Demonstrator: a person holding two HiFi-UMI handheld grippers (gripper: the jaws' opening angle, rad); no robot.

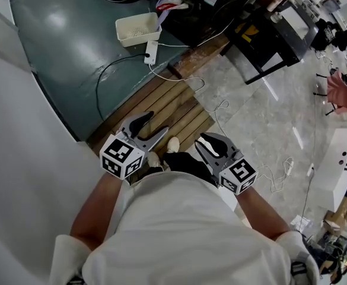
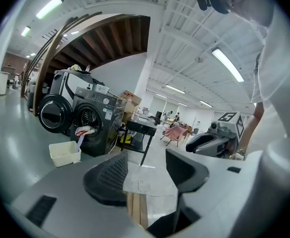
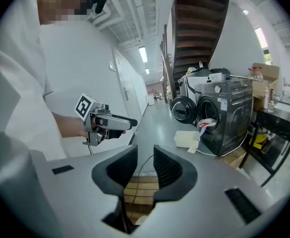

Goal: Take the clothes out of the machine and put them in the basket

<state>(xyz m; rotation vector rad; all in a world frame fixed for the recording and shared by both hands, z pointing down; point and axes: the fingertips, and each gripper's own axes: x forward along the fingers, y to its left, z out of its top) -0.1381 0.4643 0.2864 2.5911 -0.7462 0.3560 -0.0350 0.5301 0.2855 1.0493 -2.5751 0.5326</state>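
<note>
- The left tool (image 1: pixel 155 123) is made of grey plastic, with two black ribbed pads. Its jaws stand apart and nothing is between them; in the left gripper view (image 2: pixel 147 170) only the floor shows in the gap.
- The right tool (image 1: pixel 206 142) has the same build. Its jaws are also apart, with a narrower gap, and they hold nothing; in the right gripper view (image 3: pixel 145 165) only wooden planks show between the pads.
- Each tool carries one cube with black and white square markers: two cubes together, the left cube (image 1: pixel 121 156) and the right cube (image 1: pixel 239 176).
- One dark grey washing machine (image 2: pixel 99 120) stands on the floor, and its round door (image 2: pixel 53 114) is swung open to the side.
- The clothes (image 2: pixel 84 131) are red and white soft cloth. They hang out of the drum opening, over its lower edge, well apart from both tools.
- One basket (image 2: pixel 64 153) stands on the floor just in front of the machine. It is white plastic, rectangular, with perforated walls; inside, only its own pale bottom shows.
- The floor near the basket is smooth grey-green (image 1: pixel 72 46); a strip of wooden planks (image 1: pixel 173 108) lies beside it.
- One white power strip (image 1: pixel 152 52) lies next to the basket.
</note>
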